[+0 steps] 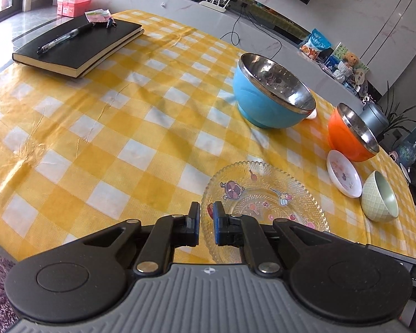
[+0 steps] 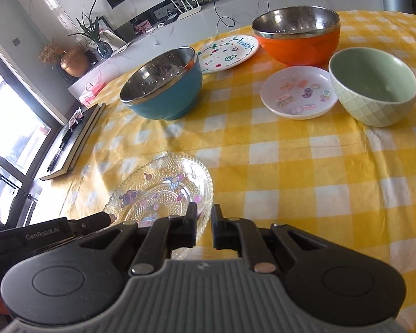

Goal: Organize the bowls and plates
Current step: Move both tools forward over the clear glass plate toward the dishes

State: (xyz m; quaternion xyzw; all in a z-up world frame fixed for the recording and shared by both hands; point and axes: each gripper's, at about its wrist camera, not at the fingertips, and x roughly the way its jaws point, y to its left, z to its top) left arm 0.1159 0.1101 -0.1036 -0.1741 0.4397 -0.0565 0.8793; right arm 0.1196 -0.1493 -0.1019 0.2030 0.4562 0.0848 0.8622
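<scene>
Both grippers hang low at the near edge of the table over the glass plate (image 2: 163, 191), probably because it is first to be moved. The left gripper (image 1: 206, 222) and the right gripper (image 2: 203, 223) have their jaws nearly together, a narrow gap only; whether either pinches the rim I cannot tell. Farther away the blue bowl (image 2: 163, 88), orange bowl (image 2: 299, 38), green bowl (image 2: 374, 88) and small white plate (image 2: 299, 94) stand apart, not stacked

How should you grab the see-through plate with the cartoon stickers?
Pinch the glass plate by its raised beaded rim on the near edge, coming in low from the front. It lies flat on the tablecloth, so only the upturned rim gives the right gripper something to bite.
</scene>
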